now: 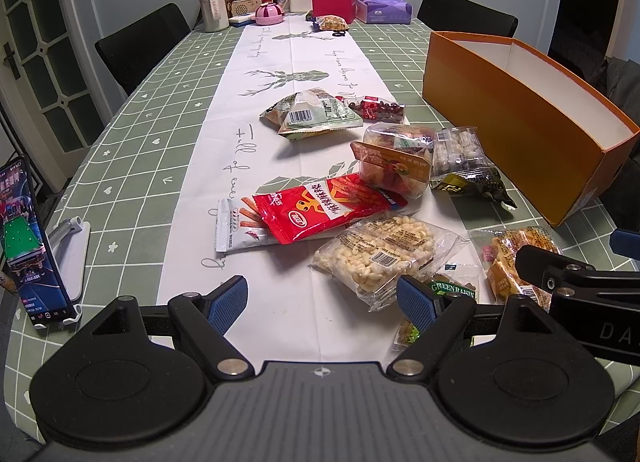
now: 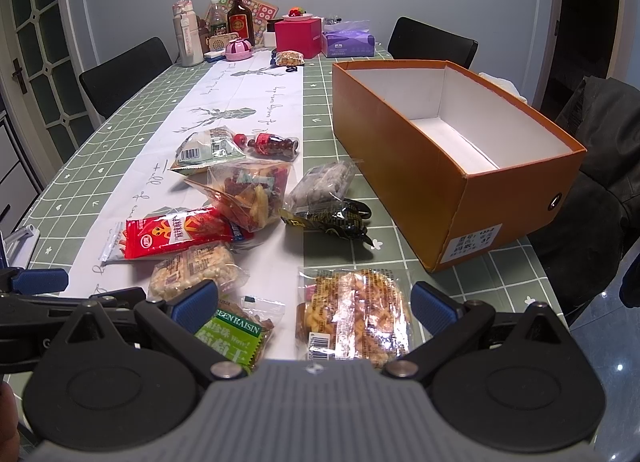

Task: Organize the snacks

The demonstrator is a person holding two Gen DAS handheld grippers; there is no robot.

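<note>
Several snack packs lie loose on the table. A red chip bag [image 1: 324, 206] [image 2: 176, 236] lies in the middle, a puffed rice pack [image 1: 380, 254] [image 2: 192, 270] in front of it. A green raisin pack [image 2: 234, 332] [image 1: 452, 288] and a clear pack of orange crackers [image 2: 352, 312] [image 1: 516, 258] lie nearest. An empty orange box [image 2: 404, 150] [image 1: 516, 118] stands on the right. My left gripper [image 1: 320, 302] is open and empty above the white runner. My right gripper [image 2: 316, 298] is open and empty, just above the cracker pack.
A phone on a stand [image 1: 28, 238] sits at the left table edge. Bottles, a pink box [image 2: 298, 38] and a tissue box [image 2: 348, 42] crowd the far end. Black chairs [image 1: 144, 42] stand around the table. A dark jacket [image 2: 600, 166] hangs at the right.
</note>
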